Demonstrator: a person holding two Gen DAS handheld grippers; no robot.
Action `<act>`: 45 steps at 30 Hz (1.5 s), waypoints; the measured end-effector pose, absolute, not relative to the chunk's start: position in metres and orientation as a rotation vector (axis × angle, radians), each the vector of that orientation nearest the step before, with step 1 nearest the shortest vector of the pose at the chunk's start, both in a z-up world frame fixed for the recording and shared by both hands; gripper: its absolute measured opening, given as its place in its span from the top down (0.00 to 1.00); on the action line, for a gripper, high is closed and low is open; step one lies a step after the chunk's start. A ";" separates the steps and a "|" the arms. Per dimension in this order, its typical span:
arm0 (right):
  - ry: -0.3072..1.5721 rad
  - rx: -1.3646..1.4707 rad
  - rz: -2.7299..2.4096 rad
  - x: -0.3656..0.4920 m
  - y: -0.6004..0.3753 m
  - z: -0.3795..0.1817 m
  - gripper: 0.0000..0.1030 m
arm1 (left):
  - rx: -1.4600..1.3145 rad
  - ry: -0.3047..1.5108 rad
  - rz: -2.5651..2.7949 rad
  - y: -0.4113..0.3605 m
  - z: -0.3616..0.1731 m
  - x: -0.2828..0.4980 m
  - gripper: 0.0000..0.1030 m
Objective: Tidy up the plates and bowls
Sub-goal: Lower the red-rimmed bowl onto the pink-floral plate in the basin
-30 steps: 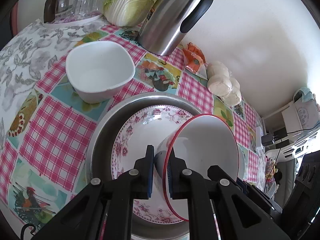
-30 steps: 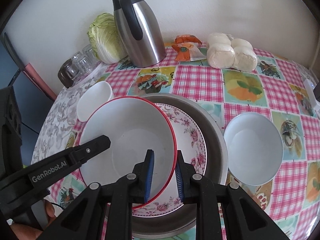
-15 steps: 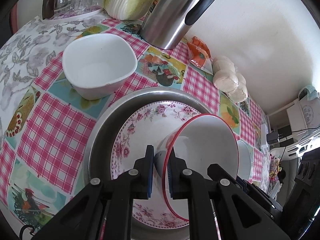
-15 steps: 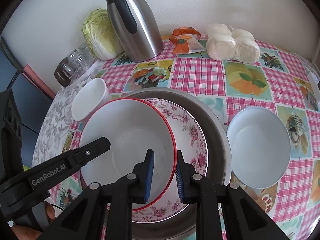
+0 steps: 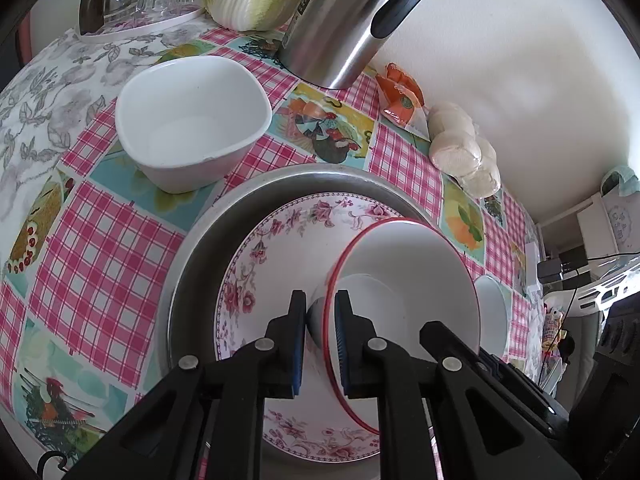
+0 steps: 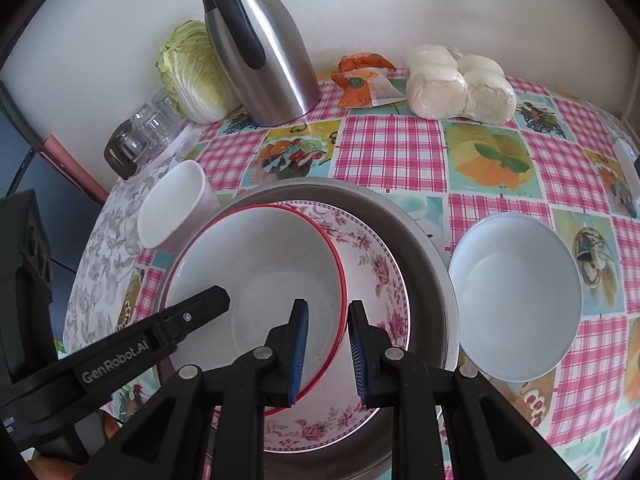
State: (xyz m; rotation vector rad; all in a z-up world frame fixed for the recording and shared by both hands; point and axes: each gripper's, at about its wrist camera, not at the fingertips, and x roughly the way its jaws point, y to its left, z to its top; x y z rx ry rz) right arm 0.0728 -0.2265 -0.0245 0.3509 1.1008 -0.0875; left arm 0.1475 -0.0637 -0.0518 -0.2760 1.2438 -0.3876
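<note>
A red-rimmed white bowl sits over a pink floral plate, which lies in a metal pan. My left gripper is shut on the bowl's rim and shows in the right wrist view. My right gripper straddles the opposite rim, its jaws a little apart from it. A square white bowl stands left of the pan. A round white bowl stands right of it.
A steel thermos, a cabbage, upturned glasses, an orange packet and bagged buns line the back by the wall. The checked tablecloth covers the table.
The right gripper's jaws have spread slightly off the bowl's rim. The bowl has sunk lower onto the floral plate. The left gripper stays clamped.
</note>
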 end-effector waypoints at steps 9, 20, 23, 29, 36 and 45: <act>1.093 0.358 -0.080 0.074 -0.225 -0.025 0.79 | -0.246 1.234 -0.388 -0.066 -0.051 0.148 0.84; 1.095 0.361 -0.075 0.074 -0.226 -0.027 0.76 | -0.276 1.245 -0.399 -0.063 -0.053 0.149 0.84; 1.102 0.379 -0.067 0.074 -0.228 -0.030 0.76 | -0.278 1.249 -0.402 -0.062 -0.053 0.149 0.84; 1.109 0.376 -0.075 0.073 -0.230 -0.031 0.76 | -0.249 1.244 -0.393 -0.065 -0.051 0.148 0.82; 1.099 0.361 -0.091 0.070 -0.233 -0.024 0.76 | -0.202 1.224 -0.362 -0.065 -0.046 0.146 0.81; 1.056 0.344 -0.134 0.064 -0.240 -0.007 0.71 | -0.173 1.187 -0.340 -0.064 -0.036 0.143 0.63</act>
